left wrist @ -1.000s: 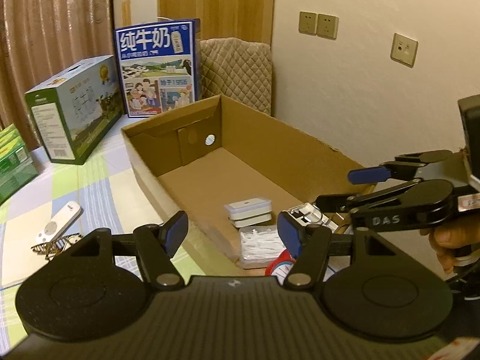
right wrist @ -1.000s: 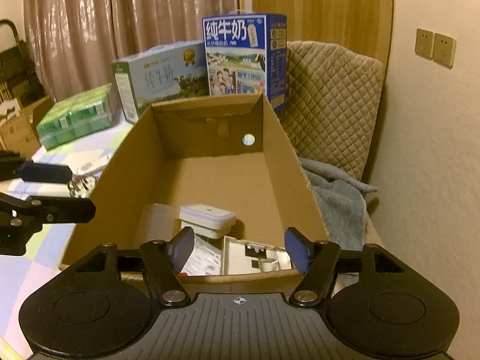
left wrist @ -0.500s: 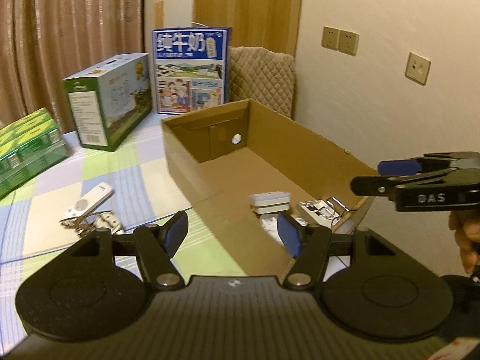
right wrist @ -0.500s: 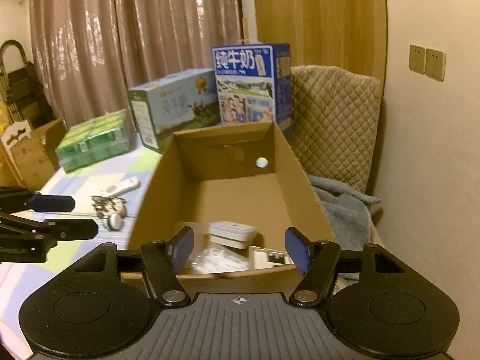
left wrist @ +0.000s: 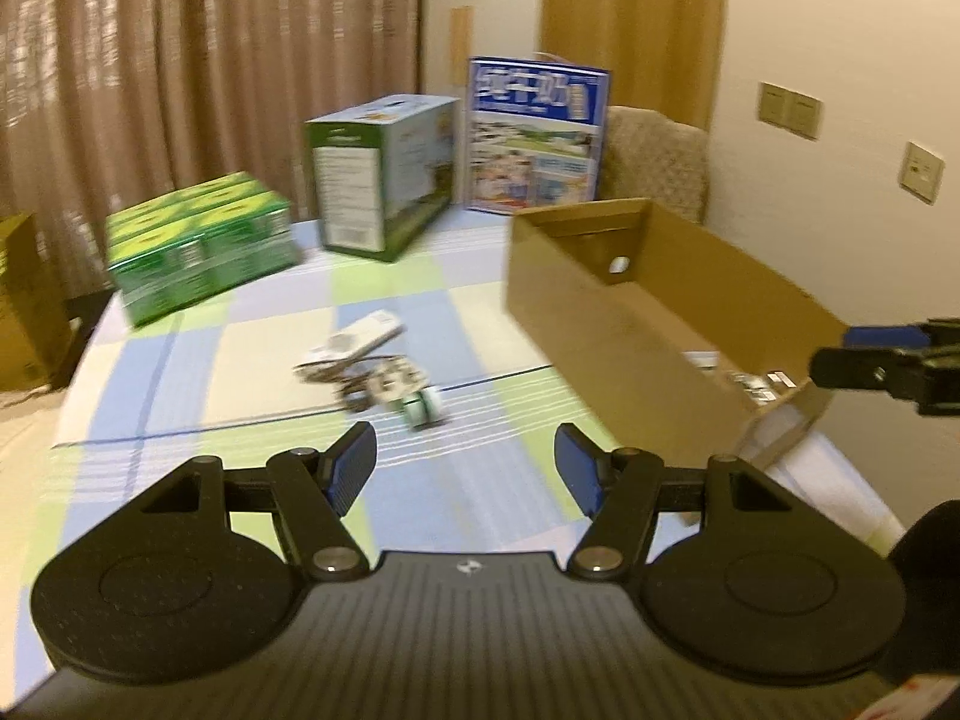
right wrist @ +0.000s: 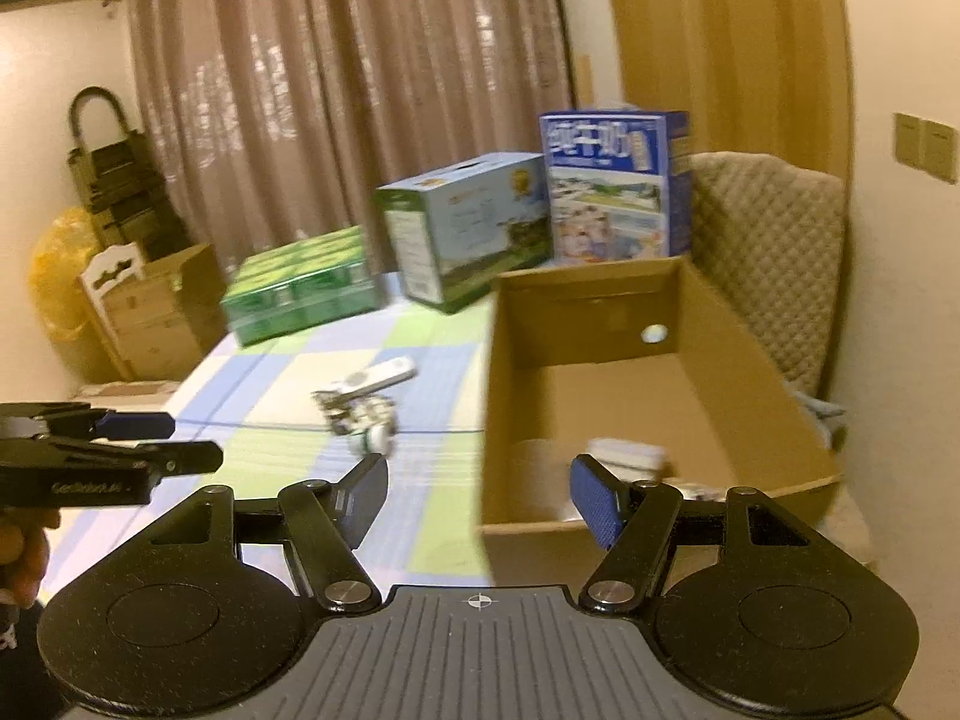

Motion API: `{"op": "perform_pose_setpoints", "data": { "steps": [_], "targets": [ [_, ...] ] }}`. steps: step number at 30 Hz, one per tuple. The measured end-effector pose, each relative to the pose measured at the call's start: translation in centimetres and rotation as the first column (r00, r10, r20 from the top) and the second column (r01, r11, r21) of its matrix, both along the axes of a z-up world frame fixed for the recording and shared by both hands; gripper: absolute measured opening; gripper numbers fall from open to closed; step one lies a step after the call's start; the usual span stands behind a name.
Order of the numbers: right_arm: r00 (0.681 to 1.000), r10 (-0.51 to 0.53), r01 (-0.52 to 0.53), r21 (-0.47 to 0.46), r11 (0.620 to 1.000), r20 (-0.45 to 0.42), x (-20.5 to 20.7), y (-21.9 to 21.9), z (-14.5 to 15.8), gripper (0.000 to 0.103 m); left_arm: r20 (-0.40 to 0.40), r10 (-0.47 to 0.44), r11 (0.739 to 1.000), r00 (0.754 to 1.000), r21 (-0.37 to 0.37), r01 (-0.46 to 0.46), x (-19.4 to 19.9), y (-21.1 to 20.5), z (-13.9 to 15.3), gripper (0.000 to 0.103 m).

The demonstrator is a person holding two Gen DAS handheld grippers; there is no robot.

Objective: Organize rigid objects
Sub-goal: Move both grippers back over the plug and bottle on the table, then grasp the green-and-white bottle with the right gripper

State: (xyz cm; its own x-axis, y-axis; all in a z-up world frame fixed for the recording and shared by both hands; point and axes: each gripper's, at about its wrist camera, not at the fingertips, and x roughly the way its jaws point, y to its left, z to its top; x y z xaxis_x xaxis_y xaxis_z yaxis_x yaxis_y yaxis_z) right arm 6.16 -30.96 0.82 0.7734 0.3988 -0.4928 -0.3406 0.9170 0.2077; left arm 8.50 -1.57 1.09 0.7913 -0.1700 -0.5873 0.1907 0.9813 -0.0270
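Observation:
An open cardboard box point(left wrist: 654, 324) point(right wrist: 708, 360) sits on the checked tablecloth at the right, with a white case point(right wrist: 627, 453) and other small items on its floor. Left of the box lie a white remote point(left wrist: 360, 339) point(right wrist: 381, 375), a tangle of small items point(left wrist: 384, 384) point(right wrist: 354, 405) and a green-and-white roll point(left wrist: 426, 408) point(right wrist: 378, 438). My left gripper point(left wrist: 465, 468) is open and empty, above the cloth, just short of the roll. My right gripper point(right wrist: 477, 495) is open and empty, over the box's near left corner.
At the back of the table stand a green pack point(left wrist: 198, 246) point(right wrist: 300, 291), a green-and-white carton point(left wrist: 384, 180) point(right wrist: 468, 228) and a blue milk carton point(left wrist: 534, 135) point(right wrist: 612, 180). A quilted chair point(right wrist: 774, 252) is behind the box. Cardboard boxes point(right wrist: 150, 306) stand on the floor at the left.
Both grippers have pulled back from the box and swung left; the remote, tangle and roll now lie ahead of the left gripper. Both stayed open and empty.

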Motion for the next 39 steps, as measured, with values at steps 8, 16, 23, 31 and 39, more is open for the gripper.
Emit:
{"op": "perform_pose_setpoints", "data": {
  "steps": [8, 16, 23, 31, 39],
  "targets": [
    [0.997, 0.072, -0.072, -0.004, 0.997, -0.02, -0.5, 5.0, -0.9, 0.064, -0.003, 0.096, 0.995, 0.995, 0.001, -0.096, -0.9, 4.6, -0.7, 0.061],
    [0.994, 0.101, -0.101, -0.01, 0.995, -0.047, 0.8, 8.2, -2.6, 0.064, -0.014, 0.134, 0.991, 0.991, 0.003, -0.134, 0.0, 6.7, -1.9, 0.061],
    [0.992, 0.109, -0.112, -0.033, 0.993, -0.066, 3.5, 11.0, -5.1, 0.064, -0.04, 0.155, 0.988, 0.987, 0.024, -0.154, 3.0, 7.7, -4.0, 0.061],
    [0.993, 0.084, -0.089, -0.054, 0.995, -0.083, 8.4, 13.9, -8.3, 0.064, -0.07, 0.151, 0.988, 0.986, 0.026, -0.15, 8.0, 8.9, -7.9, 0.063],
    [0.994, 0.06, -0.066, -0.072, 0.995, -0.09, 14.0, 16.7, -11.6, 0.062, -0.053, 0.148, 0.987, 0.988, 0.067, -0.144, 13.0, 9.3, -10.5, 0.065]
  ]
}}
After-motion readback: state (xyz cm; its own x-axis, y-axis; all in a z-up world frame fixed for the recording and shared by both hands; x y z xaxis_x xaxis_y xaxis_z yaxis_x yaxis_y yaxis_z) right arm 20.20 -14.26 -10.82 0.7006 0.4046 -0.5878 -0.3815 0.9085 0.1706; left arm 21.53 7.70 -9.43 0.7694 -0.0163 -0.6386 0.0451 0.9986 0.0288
